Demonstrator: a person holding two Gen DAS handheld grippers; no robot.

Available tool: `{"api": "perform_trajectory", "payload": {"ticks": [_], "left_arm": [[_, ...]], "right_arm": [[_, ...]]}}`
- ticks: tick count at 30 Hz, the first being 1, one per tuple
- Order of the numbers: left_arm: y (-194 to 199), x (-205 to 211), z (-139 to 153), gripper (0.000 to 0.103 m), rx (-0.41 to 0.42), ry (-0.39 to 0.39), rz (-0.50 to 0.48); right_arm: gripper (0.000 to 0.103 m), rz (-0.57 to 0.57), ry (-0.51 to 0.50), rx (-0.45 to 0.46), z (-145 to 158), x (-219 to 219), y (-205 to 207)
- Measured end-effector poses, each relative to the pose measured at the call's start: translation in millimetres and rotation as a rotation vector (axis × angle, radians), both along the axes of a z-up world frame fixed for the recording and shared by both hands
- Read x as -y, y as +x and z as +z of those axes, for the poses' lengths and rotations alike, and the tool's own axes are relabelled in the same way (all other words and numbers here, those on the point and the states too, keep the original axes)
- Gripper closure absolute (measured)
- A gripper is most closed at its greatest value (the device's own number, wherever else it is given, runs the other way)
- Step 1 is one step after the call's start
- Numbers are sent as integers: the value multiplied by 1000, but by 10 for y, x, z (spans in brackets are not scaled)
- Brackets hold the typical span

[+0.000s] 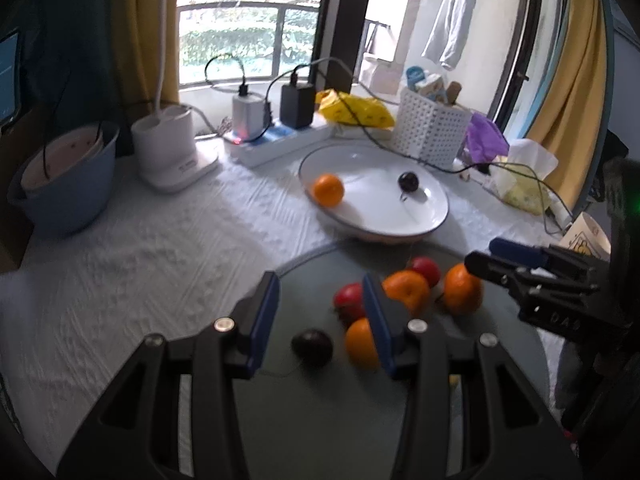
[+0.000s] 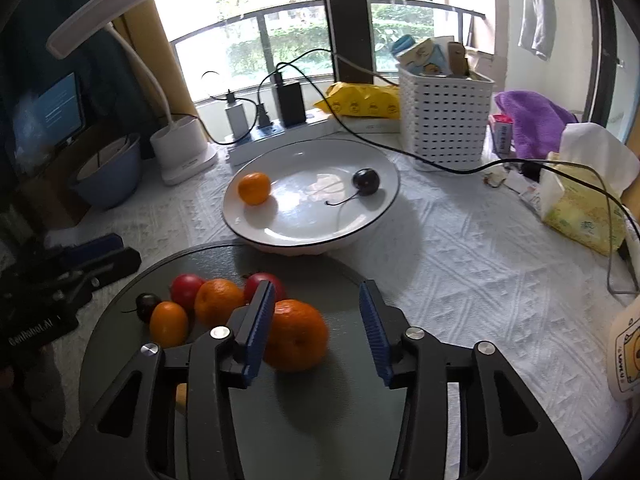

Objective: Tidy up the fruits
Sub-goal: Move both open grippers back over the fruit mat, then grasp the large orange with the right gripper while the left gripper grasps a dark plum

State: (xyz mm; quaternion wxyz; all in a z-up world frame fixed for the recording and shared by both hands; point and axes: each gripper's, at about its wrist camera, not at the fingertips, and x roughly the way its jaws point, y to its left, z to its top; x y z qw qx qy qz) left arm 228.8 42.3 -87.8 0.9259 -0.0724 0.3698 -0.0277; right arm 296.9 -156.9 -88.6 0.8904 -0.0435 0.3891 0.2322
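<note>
Two grippers hover over the dark round tray [image 2: 320,432]. Right gripper [image 2: 318,330] gapes around a big orange [image 2: 298,336], pads clear of the skin. Left gripper [image 1: 320,324] stands open too, a dark cherry [image 1: 312,347] lying loose between its jaws. Only the right view shows the lamp head [image 2: 100,12]. Beyond, the white plate [image 2: 360,220] holds a small orange [image 2: 254,188] and another cherry [image 2: 366,182].

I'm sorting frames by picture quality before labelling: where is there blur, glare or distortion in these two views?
Left wrist view: the dark cherry and the fruit near it on the grey tray are soft; the window is blown out. Right wrist view: the big orange is smeared, the white plate shows window glare, and fisheye bends the railing.
</note>
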Motion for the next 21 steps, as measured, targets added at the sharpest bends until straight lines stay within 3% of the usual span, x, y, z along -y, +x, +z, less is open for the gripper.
{"api": "perform_trajectory", "payload": {"ticks": [21], "left_arm": [[-38,-6,-294,59,-99,-6,-6]], "right_arm": [[47,63,6,-85,-223,-107,-102]]}}
